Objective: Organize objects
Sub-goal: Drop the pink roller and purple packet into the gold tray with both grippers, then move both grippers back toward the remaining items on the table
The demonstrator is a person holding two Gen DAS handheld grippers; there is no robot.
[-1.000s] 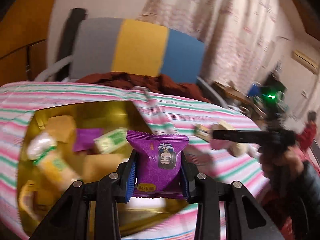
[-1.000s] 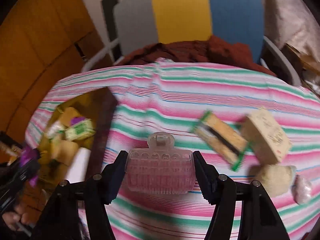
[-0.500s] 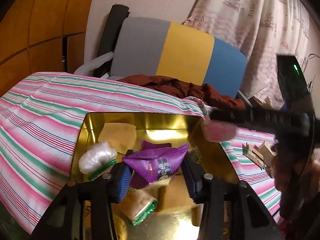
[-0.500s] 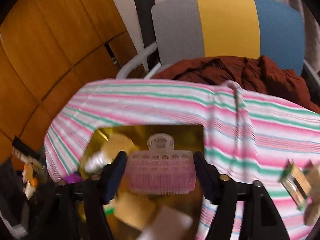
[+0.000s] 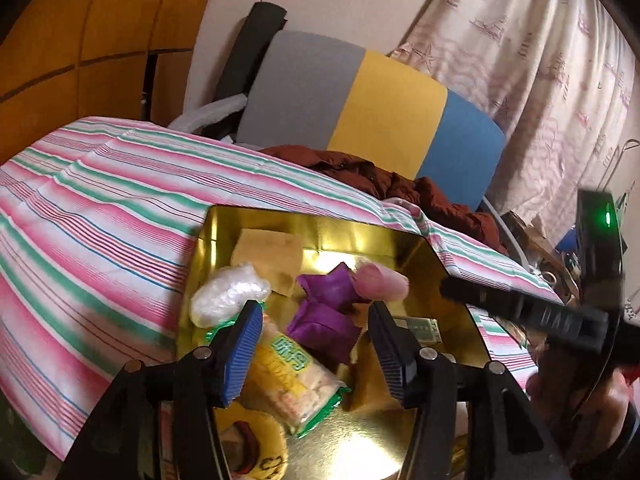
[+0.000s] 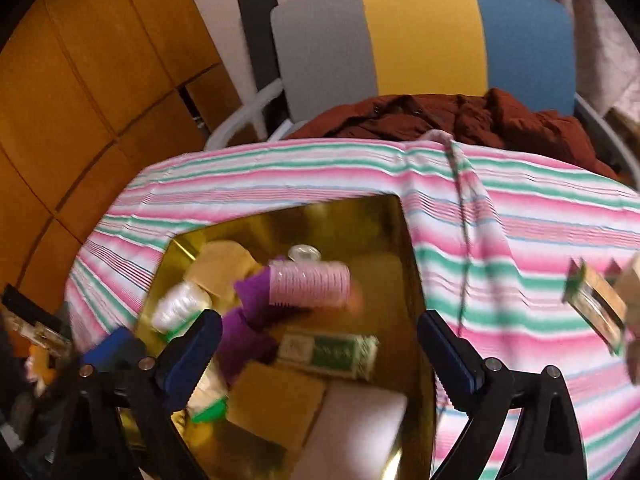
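Lying in the gold tray on the striped table, a crumpled purple snack packet sits at the centre, with a white plastic-wrapped bundle at its 9 o'clock and a ribbed pink hair roller touching its 1 o'clock edge. The left tool hovers over the tray, its blue-padded jaws spread wide and gripping nothing. The right tool hangs above the same tray, jaws likewise wide apart and empty, the roller lying free beyond them. A green-edged packet rests on the cloth at 3 o'clock.
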